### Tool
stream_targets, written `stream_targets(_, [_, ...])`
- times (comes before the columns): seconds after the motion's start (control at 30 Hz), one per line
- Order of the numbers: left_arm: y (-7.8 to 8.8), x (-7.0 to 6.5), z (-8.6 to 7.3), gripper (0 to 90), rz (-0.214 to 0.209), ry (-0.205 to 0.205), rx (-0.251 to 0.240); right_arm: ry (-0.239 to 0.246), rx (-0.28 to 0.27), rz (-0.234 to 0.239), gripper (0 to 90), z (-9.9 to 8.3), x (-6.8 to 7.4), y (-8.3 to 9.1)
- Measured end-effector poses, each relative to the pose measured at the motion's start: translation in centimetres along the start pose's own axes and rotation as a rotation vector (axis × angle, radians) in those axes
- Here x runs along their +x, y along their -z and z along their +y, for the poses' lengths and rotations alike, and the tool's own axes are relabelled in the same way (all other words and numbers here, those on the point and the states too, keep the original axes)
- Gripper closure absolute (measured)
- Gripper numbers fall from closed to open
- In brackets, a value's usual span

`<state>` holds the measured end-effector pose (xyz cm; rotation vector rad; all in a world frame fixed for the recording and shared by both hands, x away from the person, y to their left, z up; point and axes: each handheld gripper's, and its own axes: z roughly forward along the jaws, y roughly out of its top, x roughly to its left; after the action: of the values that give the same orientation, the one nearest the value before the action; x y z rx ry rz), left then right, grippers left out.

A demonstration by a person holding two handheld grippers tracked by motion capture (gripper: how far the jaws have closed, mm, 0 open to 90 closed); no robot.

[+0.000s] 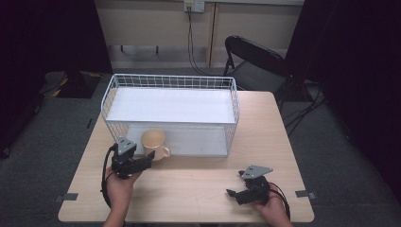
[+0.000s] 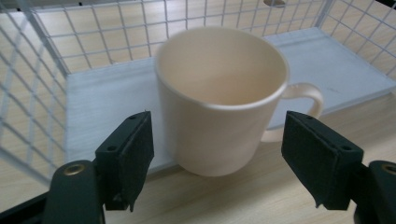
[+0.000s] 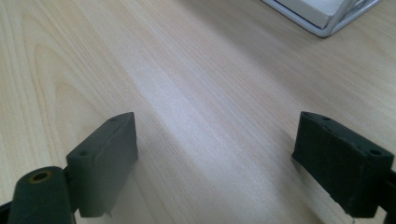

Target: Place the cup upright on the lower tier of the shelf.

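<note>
While the wire rack (image 1: 170, 111) hems the mug (image 2: 219, 98), the left tool (image 2: 217, 149) gapes wide.

A black folding chair (image 1: 255, 59) stands beyond the light wooden tabletop (image 1: 198, 182), and dark cables (image 1: 191, 40) hang from a wall socket (image 1: 194, 5).

A light wooden bench (image 1: 198, 179) fills the middle of the high view. A white wire rack (image 1: 171, 113) stands on its far half; a cream mug (image 1: 154, 143) sits at the rack's lower left, seemingly half on its base board.
</note>
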<state>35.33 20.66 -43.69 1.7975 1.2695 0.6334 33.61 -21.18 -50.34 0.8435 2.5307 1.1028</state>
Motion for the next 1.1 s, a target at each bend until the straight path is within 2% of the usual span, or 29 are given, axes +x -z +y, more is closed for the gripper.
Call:
stream_targets(0.2, [-1.0,-0.4,-0.5,25.5,0.024,-0.014,0.015,0.000,0.000,0.000,12.8,0.0,0.0,0.0])
stream_targets(0.3, [-1.5,-0.3,-0.6,25.9,0.040,0.007,0.014,0.000,0.000,0.000,12.8,0.0,0.0,0.0])
stream_targets(0.6, [-2.3,-0.6,-0.5,29.0,0.037,0.016,0.018,0.000,0.000,0.000,12.8,0.0,0.0,0.0])
stream_targets(0.8, [-2.5,-0.4,-0.5,37.2,0.040,0.029,0.022,0.000,0.000,0.000,12.8,0.0,0.0,0.0])
stream_targets(1.1, [-2.9,-0.3,-0.5,40.9,0.052,0.046,0.019,0.000,0.000,0.000,12.8,0.0,0.0,0.0])
